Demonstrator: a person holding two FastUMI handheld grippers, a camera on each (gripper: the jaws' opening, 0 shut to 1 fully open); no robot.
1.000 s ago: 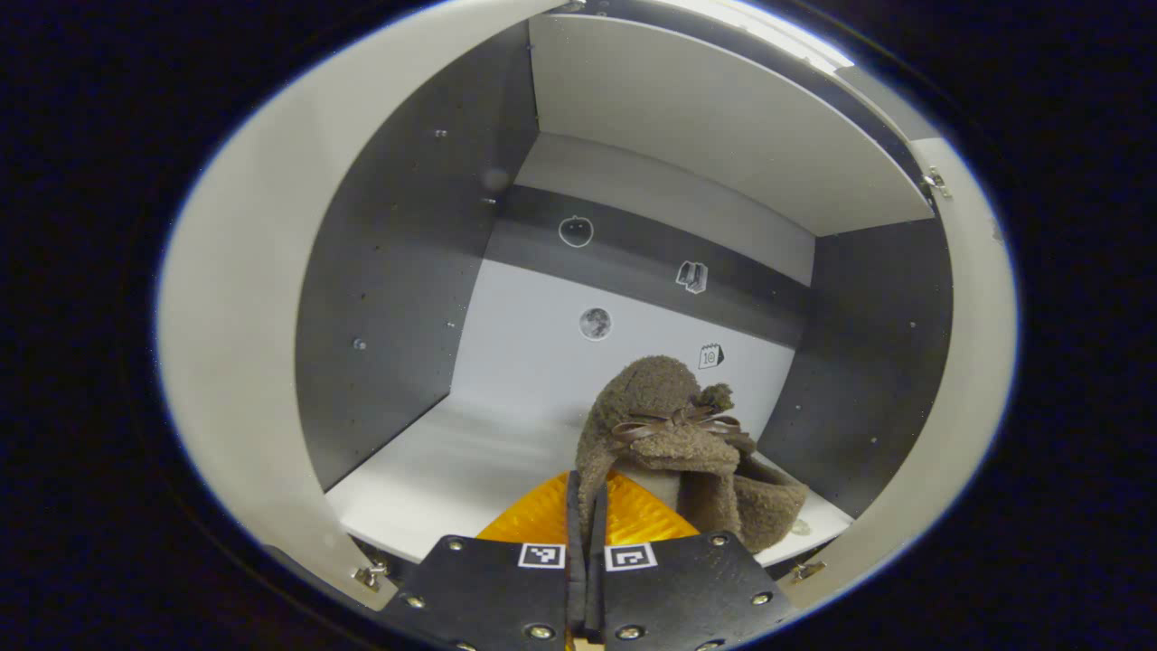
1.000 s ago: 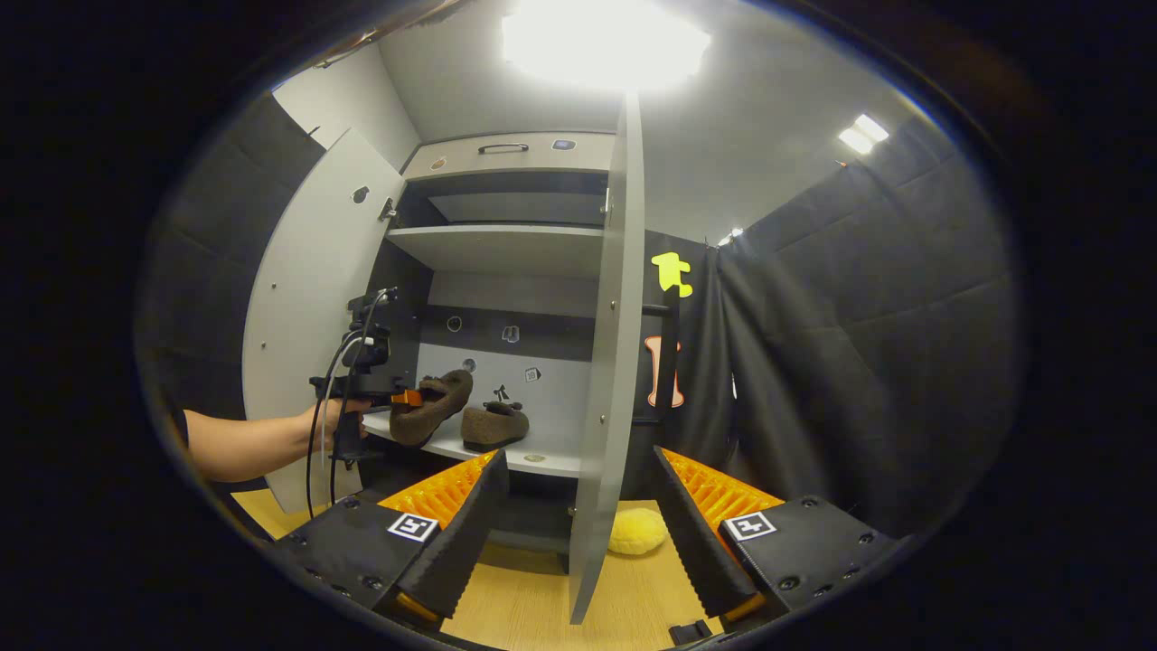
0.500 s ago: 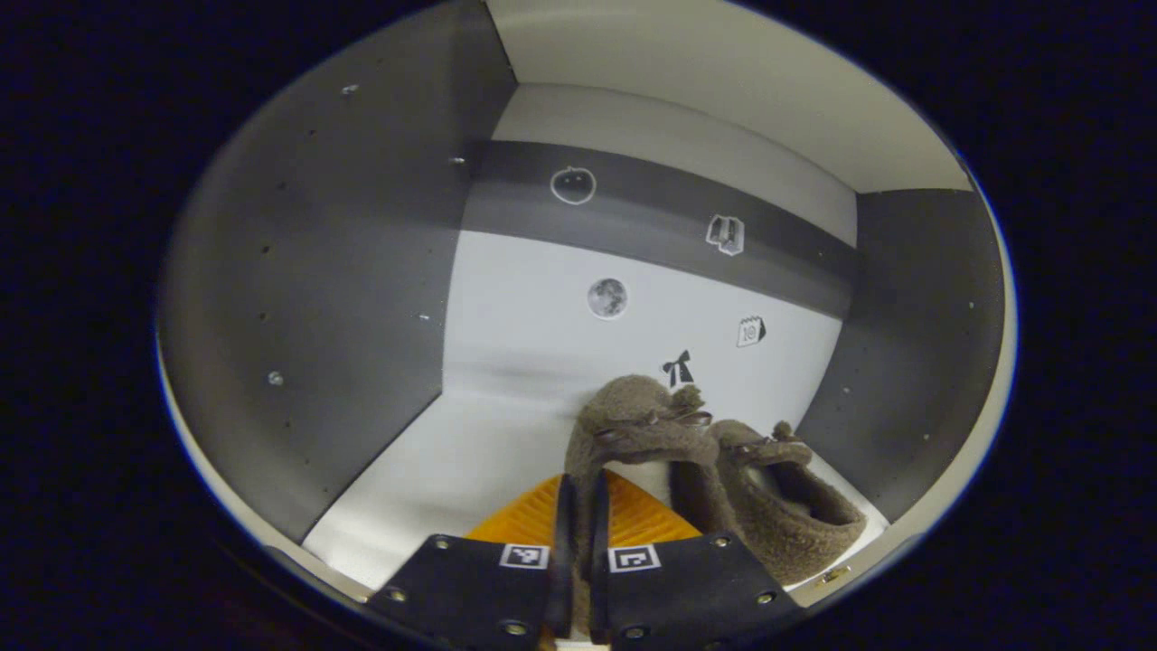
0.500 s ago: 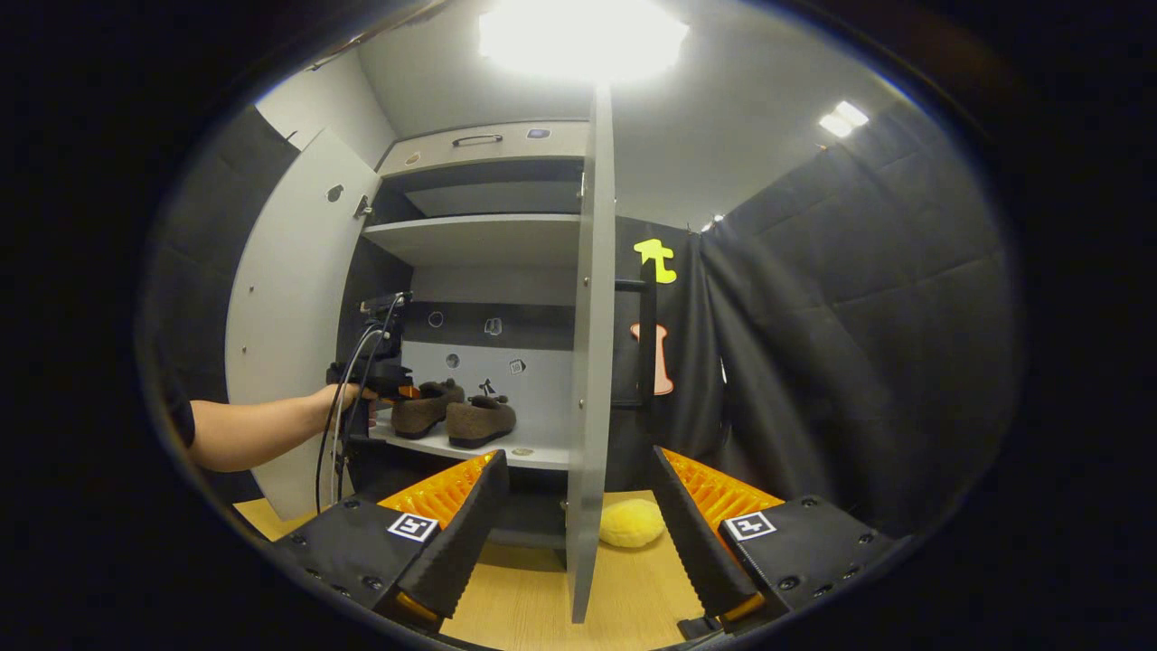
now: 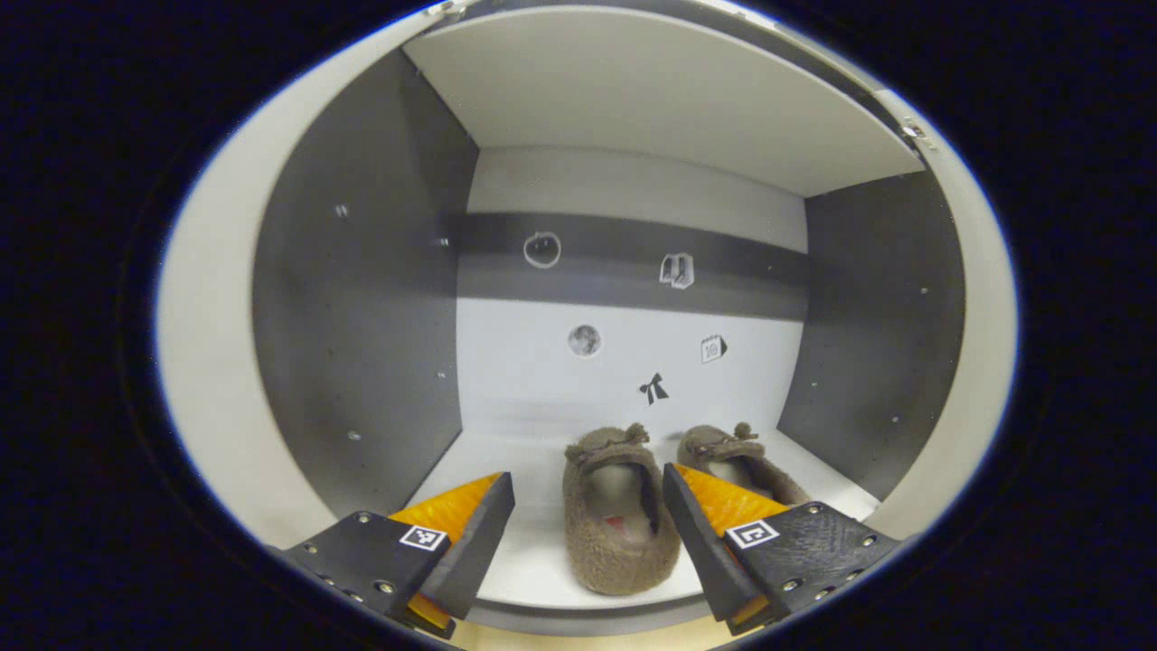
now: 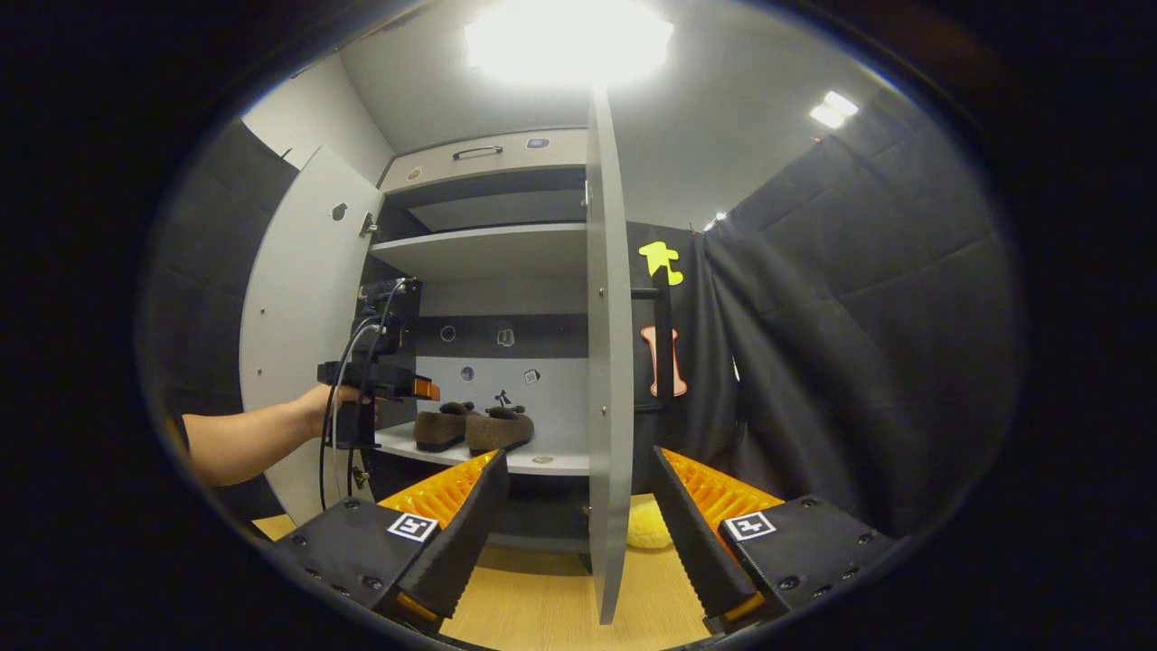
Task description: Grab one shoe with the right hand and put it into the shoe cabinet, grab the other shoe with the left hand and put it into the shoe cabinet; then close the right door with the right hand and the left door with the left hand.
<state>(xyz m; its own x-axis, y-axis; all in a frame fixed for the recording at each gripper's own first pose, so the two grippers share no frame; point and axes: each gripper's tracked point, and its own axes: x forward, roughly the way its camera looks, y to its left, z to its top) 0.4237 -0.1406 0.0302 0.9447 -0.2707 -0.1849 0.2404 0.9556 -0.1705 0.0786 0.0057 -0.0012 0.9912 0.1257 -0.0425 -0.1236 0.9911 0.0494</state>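
Observation:
Two fuzzy brown shoes stand side by side on the cabinet's lower shelf (image 5: 542, 561): the left shoe (image 5: 619, 506) and the right shoe (image 5: 741, 457). My left gripper (image 5: 587, 533) is open just in front of the left shoe, touching neither. From the right gripper view, the left shoe (image 6: 440, 427) and the right shoe (image 6: 499, 429) rest on the shelf, with the left gripper (image 6: 411, 387) held by a hand above and before them. My right gripper (image 6: 574, 520) is open and empty, well back from the cabinet. The right door (image 6: 607, 362) stands edge-on; the left door (image 6: 303, 307) is swung wide.
A yellow fluffy thing (image 6: 646, 529) lies on the wooden floor (image 6: 542, 606) behind the right door's lower edge. An upper shelf (image 6: 488, 253) and a drawer with a handle (image 6: 484, 152) sit above. Black cloth walls (image 6: 859, 344) close off the right side.
My left gripper set the shoe down beside the other one, opened, and drew back from the shelf. The right gripper shifted only slightly.

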